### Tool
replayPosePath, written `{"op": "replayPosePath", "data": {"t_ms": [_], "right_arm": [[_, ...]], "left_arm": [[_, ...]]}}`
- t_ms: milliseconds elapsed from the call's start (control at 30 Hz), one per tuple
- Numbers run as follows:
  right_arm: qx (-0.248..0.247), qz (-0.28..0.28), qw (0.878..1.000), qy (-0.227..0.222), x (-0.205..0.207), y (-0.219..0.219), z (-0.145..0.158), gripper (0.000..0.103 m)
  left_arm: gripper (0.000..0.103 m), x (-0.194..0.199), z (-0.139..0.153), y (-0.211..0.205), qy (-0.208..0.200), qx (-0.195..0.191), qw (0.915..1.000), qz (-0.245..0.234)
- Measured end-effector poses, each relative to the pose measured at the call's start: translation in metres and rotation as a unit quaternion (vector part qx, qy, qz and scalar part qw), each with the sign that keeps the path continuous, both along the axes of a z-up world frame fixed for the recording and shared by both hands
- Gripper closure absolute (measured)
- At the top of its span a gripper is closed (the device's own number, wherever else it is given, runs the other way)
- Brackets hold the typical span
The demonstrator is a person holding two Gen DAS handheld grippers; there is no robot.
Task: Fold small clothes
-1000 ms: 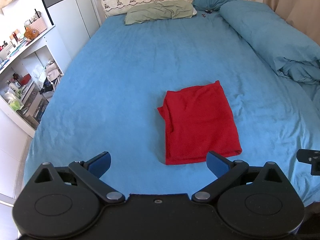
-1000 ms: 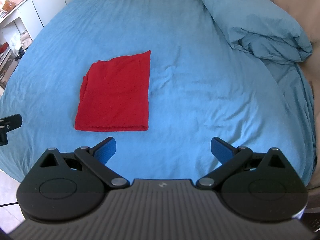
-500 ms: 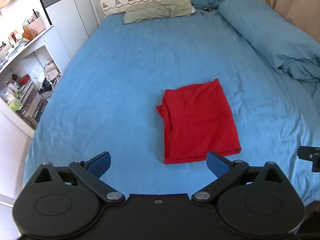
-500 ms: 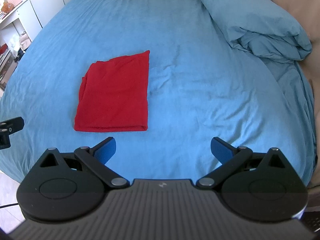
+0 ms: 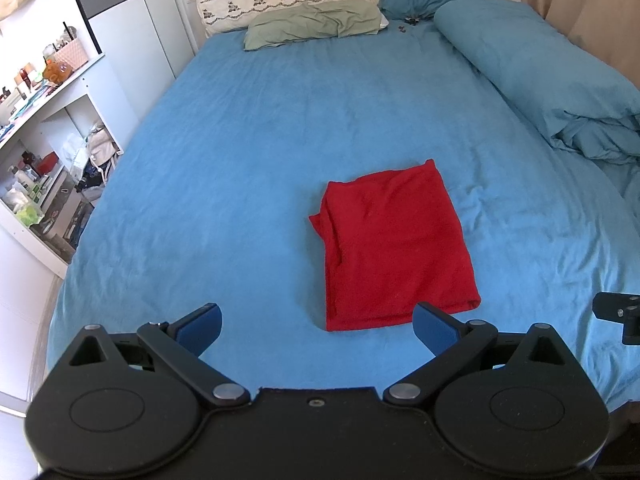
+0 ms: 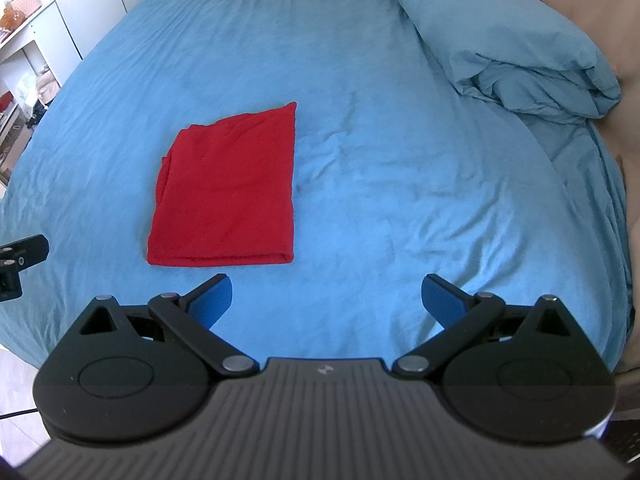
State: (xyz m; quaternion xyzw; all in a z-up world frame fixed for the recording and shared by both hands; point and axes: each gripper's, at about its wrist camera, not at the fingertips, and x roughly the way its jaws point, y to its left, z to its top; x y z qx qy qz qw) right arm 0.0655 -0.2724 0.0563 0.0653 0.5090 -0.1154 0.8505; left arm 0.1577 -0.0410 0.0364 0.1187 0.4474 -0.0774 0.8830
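A red garment (image 5: 394, 244) lies folded into a flat rectangle on the blue bed sheet (image 5: 240, 152), with a small bunched flap on its left edge. It also shows in the right wrist view (image 6: 230, 194), left of centre. My left gripper (image 5: 318, 326) is open and empty, held just short of the garment's near edge. My right gripper (image 6: 328, 300) is open and empty, near the foot of the bed, to the right of the garment's near edge.
A bunched blue duvet (image 5: 552, 80) runs along the bed's right side, seen also in the right wrist view (image 6: 516, 44). A green pillow (image 5: 316, 22) lies at the headboard. White shelves (image 5: 44, 152) full of clutter stand left of the bed.
Both grippers have drifted back very slightly from the garment. The garment lies still and both grippers stay open.
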Motion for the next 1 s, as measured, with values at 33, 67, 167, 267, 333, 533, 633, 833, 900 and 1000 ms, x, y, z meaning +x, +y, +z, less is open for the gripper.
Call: {"op": "replayPosePath", "data": {"t_ms": [33, 67, 167, 267, 333, 533, 633, 833, 900, 1000], "right_arm": [[0.000, 0.001, 1.000, 0.000, 0.000, 0.001, 0.000, 0.000], [0.000, 0.001, 1.000, 0.000, 0.000, 0.000, 0.000, 0.000], [0.001, 0.003, 1.000, 0.000, 0.000, 0.000, 0.000, 0.000], [0.002, 0.002, 1.000, -0.001, 0.000, 0.001, 0.000, 0.000], [0.002, 0.001, 1.000, 0.000, 0.001, 0.002, -0.001, 0.000], [0.001, -0.001, 1.000, -0.002, 0.002, 0.002, -0.001, 0.000], [0.001, -0.003, 1.000, -0.003, 0.002, 0.002, -0.001, 0.000], [0.000, -0.004, 1.000, -0.003, 0.005, -0.001, -0.001, 0.000], [0.001, -0.006, 1.000, -0.003, 0.005, -0.003, -0.002, 0.000], [0.001, -0.007, 1.000, -0.003, 0.007, -0.005, -0.002, 0.000]], "left_arm": [[0.000, 0.000, 0.000, 0.000, 0.000, 0.000, 1.0000, 0.000], [0.000, 0.000, 0.000, 0.000, 0.000, -0.001, 1.0000, -0.001], [0.000, 0.001, 0.000, -0.001, -0.001, 0.000, 1.0000, -0.003], [0.000, 0.000, 0.000, -0.003, -0.003, 0.001, 1.0000, -0.004], [0.000, 0.000, 0.000, -0.003, -0.006, 0.001, 1.0000, -0.005], [0.000, 0.001, 0.001, -0.003, -0.012, -0.003, 0.9999, -0.006], [0.000, 0.003, 0.002, -0.003, -0.015, -0.001, 0.9999, -0.006], [0.000, 0.007, 0.001, -0.003, -0.010, -0.006, 0.9999, 0.001], [0.000, 0.008, 0.002, -0.002, -0.011, -0.007, 0.9999, 0.000], [0.000, 0.010, 0.002, -0.001, -0.010, -0.008, 0.9999, -0.001]]}}
